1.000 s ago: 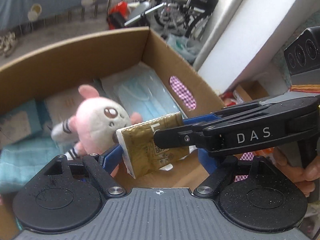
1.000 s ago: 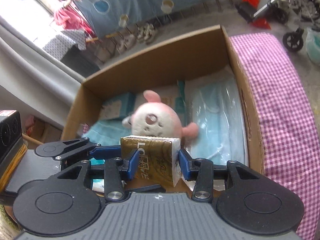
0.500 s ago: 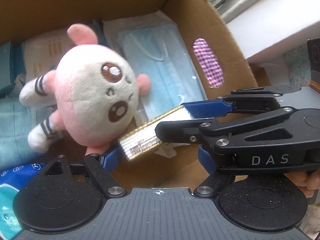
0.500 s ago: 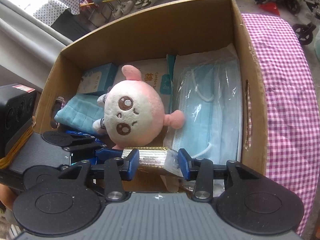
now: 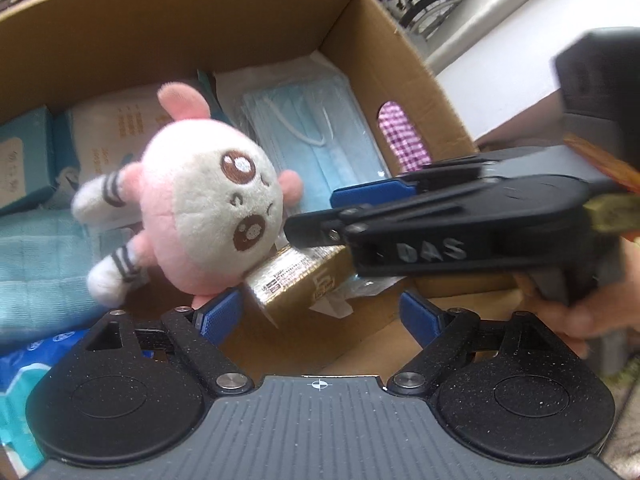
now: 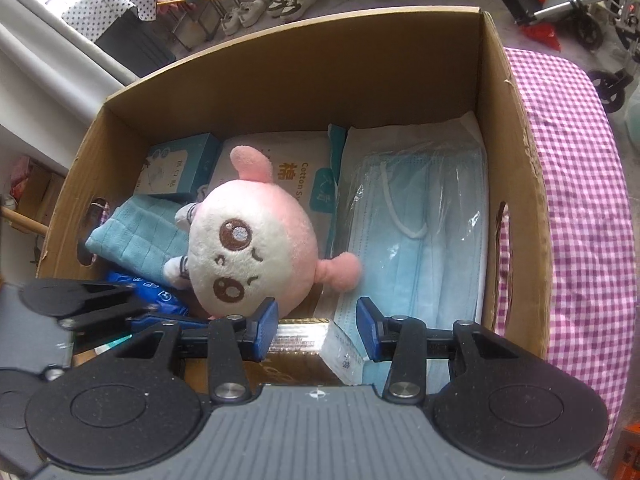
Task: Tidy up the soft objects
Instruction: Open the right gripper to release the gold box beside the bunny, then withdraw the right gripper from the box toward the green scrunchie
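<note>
A gold tissue pack (image 5: 298, 280) lies inside the cardboard box (image 6: 516, 184), against the pink-and-white plush toy (image 6: 248, 244); it also shows in the right wrist view (image 6: 298, 334). My right gripper (image 6: 317, 326) is open above the pack, its pads apart and no longer pressing it. My left gripper (image 5: 320, 312) is open and empty at the box's near edge, with the plush (image 5: 208, 212) just beyond its left finger. The right gripper's body crosses the left wrist view.
The box also holds a bag of blue face masks (image 6: 420, 232), a cotton tissue pack (image 6: 304, 172), a teal box (image 6: 178, 168), a teal cloth (image 6: 136, 240) and a blue wipes pack (image 5: 24, 364). A pink checked cloth (image 6: 580, 200) covers the table at right.
The right gripper lowered the gold pack into the box beside the plush and opened, letting it go. Both cameras have moved closer over the box.
</note>
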Motion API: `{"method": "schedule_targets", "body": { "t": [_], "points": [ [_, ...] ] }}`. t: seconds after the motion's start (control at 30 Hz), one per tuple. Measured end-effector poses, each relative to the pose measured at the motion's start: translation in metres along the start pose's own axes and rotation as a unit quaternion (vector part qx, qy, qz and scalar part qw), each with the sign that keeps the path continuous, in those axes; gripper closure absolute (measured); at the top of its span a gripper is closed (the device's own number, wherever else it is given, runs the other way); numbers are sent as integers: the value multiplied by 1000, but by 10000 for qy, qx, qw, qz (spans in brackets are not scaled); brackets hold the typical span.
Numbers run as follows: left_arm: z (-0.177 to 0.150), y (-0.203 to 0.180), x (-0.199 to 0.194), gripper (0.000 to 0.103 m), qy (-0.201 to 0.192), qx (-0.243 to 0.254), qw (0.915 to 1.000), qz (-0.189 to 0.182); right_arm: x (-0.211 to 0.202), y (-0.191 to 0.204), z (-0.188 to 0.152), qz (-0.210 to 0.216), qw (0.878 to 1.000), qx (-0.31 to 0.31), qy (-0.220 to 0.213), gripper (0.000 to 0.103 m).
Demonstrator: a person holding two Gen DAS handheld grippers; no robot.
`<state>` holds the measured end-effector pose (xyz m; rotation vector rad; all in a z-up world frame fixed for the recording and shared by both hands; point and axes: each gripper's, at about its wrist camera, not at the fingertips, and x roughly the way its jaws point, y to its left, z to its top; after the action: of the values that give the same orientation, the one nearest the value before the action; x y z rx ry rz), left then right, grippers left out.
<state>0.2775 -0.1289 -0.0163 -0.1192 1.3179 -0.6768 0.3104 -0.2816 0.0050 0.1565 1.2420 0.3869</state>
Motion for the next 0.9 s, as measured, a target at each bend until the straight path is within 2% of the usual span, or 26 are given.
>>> {"method": "schedule_targets", "body": {
  "t": [0.17, 0.3, 0.5, 0.67, 0.9],
  "points": [
    [-11, 5, -33, 12, -385, 8, 9992, -125, -10, -4, 2, 13, 9997, 111, -205, 57],
    [-23, 7, -61, 8, -847, 81, 9963, -148, -26, 0, -1, -71, 9991, -38, -425, 57],
    [-42, 15, -92, 3, -1576, -30, 9871, -291, -7, 13, -5, -350, 9983, -453, -124, 58],
    [-72, 23, -118, 2, -2092, -130, 9770, -382, 8, 22, 1, -604, 9956, -716, -7, 58],
    [-106, 38, -134, 1, -2530, -406, 9657, -421, 27, 29, 3, -1200, 9876, -984, 235, 58]
  ]
}}
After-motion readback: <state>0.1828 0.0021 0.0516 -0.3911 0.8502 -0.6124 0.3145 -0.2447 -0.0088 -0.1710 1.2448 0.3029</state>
